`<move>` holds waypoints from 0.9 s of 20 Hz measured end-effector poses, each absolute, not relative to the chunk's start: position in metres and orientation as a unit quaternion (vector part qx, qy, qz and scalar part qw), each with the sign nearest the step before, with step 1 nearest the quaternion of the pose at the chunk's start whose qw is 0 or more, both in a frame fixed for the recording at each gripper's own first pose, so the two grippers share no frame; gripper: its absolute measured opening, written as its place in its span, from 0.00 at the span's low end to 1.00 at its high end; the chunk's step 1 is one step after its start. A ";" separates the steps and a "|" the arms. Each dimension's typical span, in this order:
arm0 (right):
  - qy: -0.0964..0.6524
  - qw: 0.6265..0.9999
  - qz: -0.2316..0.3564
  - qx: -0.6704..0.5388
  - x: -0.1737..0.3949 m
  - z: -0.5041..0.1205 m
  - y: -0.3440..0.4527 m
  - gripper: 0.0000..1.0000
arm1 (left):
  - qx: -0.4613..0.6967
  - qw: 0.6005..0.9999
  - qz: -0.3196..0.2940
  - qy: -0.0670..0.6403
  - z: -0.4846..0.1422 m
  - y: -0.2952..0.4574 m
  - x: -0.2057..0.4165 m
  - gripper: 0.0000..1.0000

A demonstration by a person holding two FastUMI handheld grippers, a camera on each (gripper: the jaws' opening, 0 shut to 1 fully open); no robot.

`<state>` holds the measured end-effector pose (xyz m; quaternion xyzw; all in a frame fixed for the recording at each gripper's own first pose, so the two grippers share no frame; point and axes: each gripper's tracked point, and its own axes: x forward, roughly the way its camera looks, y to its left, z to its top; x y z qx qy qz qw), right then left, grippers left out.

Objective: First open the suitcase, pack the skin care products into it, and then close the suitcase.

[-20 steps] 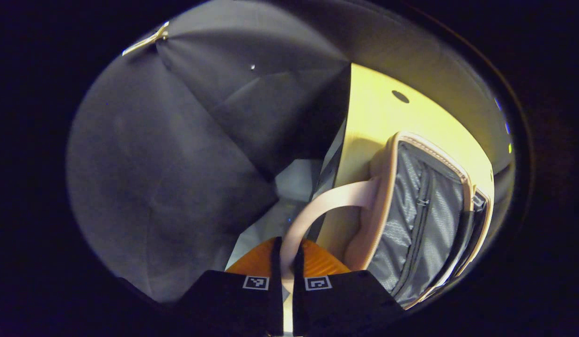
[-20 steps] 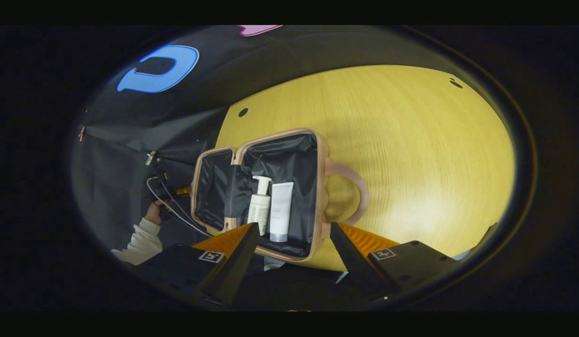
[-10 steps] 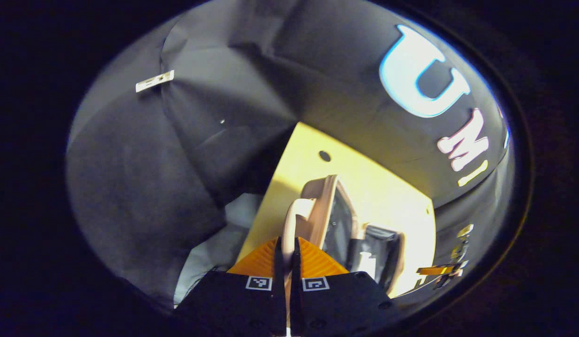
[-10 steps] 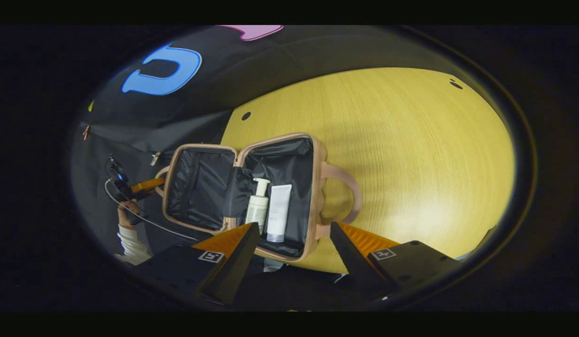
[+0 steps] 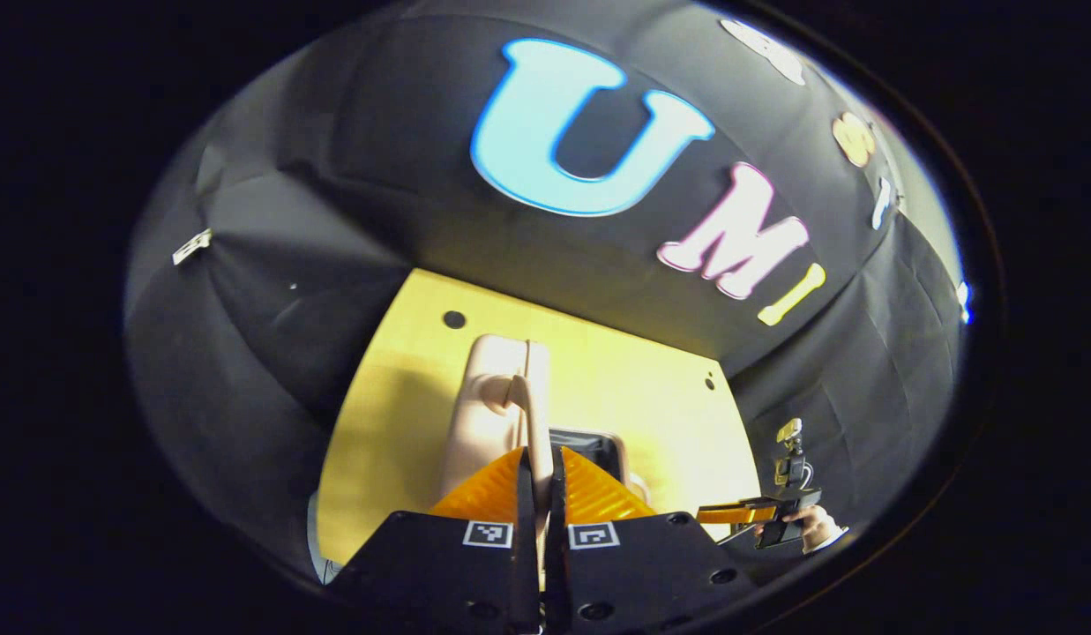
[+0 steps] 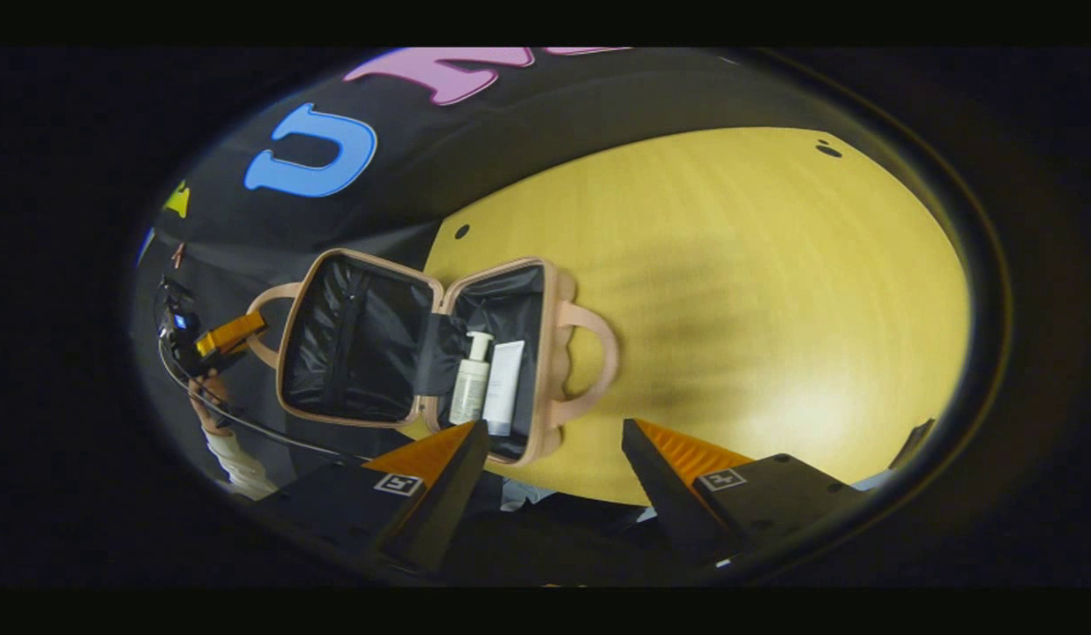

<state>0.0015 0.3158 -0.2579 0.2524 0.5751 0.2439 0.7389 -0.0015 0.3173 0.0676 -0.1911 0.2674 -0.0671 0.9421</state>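
The pink suitcase (image 6: 422, 353) lies open on the yellow wooden worktop (image 6: 730, 282), near its left edge in the right gripper view, its two halves joined at a hinge line and both lined with dark, shiny fabric. The half nearer the middle of the worktop rests flat and holds two skin care products side by side: a pale pump bottle (image 6: 471, 381) with its pump head pointing away from the camera, and a white tube (image 6: 503, 387) touching or just beside it on the right. A dark fabric flap (image 6: 432, 357) stands along the hinge beside the bottle. The other half, the lid (image 6: 351, 348), is tilted up over the worktop's edge and looks empty apart from its lining. The left gripper (image 5: 538, 494) has its fingers closed tight on the lid's pink handle (image 5: 526, 414), which runs up between them. The right gripper (image 6: 554, 459) hovers above the worktop's near edge with its fingers spread wide, holding nothing. A hand (image 6: 208, 407) with a white sleeve shows at the far left behind the lid.
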 end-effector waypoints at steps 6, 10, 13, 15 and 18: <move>0.565 0.749 0.198 0.282 -0.006 -0.266 0.234 0.96 | -0.216 0.920 -0.142 0.294 0.007 0.184 0.037 0.08; 0.558 0.756 0.175 0.294 -0.017 -0.269 0.188 0.96 | -0.168 0.909 -0.152 0.351 -0.074 0.101 0.063 0.08; 0.557 0.756 0.156 0.307 -0.025 -0.278 0.152 0.96 | -0.122 0.893 -0.139 0.409 -0.136 0.072 0.076 0.09; 0.555 0.757 0.142 0.314 -0.028 -0.279 0.124 0.96 | -0.092 0.887 -0.130 0.433 -0.165 0.058 0.079 0.09; 0.555 0.758 0.131 0.317 -0.035 -0.291 0.090 0.96 | -0.059 0.889 -0.122 0.438 -0.179 0.052 0.082 0.10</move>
